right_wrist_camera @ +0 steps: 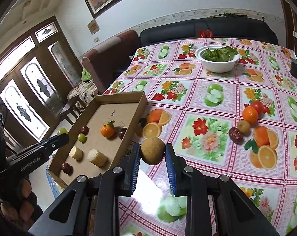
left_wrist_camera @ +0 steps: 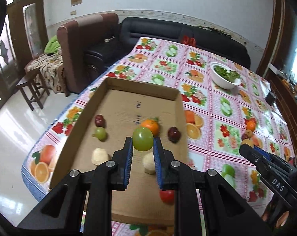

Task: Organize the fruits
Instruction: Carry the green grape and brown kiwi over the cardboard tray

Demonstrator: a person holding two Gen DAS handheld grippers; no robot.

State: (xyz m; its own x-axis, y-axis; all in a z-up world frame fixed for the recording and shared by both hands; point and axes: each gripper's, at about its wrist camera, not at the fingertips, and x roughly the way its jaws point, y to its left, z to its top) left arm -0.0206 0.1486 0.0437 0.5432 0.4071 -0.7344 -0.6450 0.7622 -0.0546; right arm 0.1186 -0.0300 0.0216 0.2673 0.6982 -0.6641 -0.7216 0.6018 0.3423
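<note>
Our left gripper clamped on a green grape mid-frame over the cardboard tray, our right gripper clamped on a brown longan at centre

The cardboard tray holds one orange, one green grape, three dark red fruits, and two pale banana pieces, while one white bowl sits apart.

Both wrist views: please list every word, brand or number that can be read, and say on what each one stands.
"DAS": on the right gripper body.
"GenRobot.AI": on the left gripper body.
Dark handwriting on the cardboard tray floor: too blurred to read.
Small wall plaque: too small to read.
</note>
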